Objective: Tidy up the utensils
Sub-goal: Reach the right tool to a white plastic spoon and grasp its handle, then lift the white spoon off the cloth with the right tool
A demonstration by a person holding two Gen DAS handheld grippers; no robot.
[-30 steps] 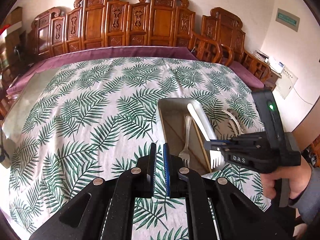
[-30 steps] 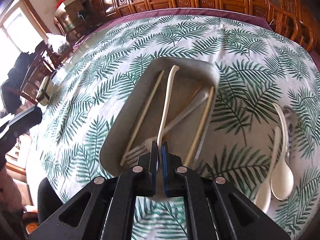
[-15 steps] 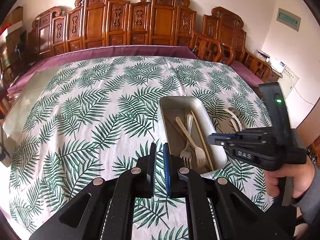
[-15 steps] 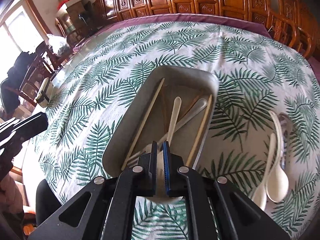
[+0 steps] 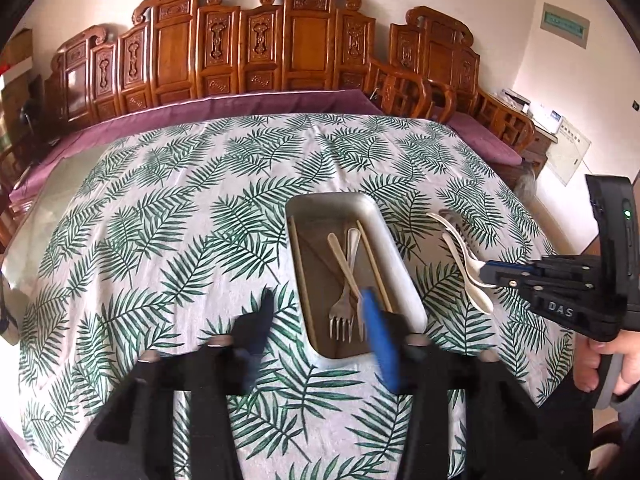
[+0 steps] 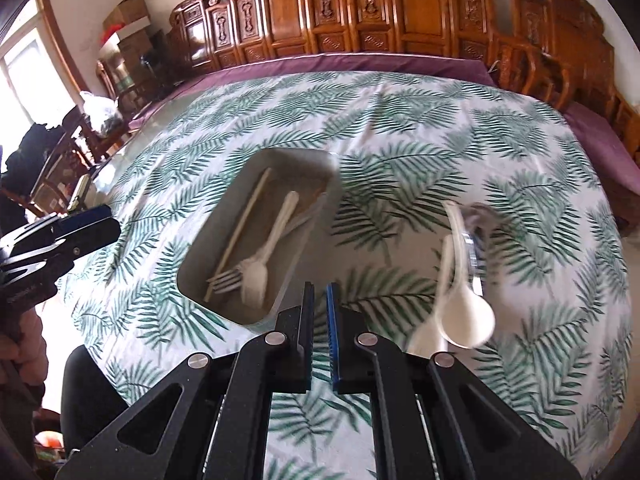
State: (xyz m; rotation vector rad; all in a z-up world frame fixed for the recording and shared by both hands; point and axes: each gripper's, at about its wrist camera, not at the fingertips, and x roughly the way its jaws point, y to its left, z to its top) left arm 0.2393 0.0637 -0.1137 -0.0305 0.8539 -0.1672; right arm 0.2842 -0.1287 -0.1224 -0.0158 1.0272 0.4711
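Forks [image 5: 343, 312] and chopsticks [image 5: 374, 266] lie in the tray [image 5: 394, 256] left of the narrow, empty right claw [image 6: 319, 294], spoons [image 6: 466, 316] right of it remain; the left claw [image 5: 320, 320] has just been opening, empty.

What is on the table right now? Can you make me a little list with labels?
table cover: palm-leaf tablecloth
container: grey tray, open on top
in the tray: metal fork, cream plastic fork, two wooden chopsticks
outside the tray: white spoons lying on the cloth to its right, with something metal, blurred
left tool: jaws have just been opening, nothing between them
right tool: shut, empty
behind the table: carved wooden chairs
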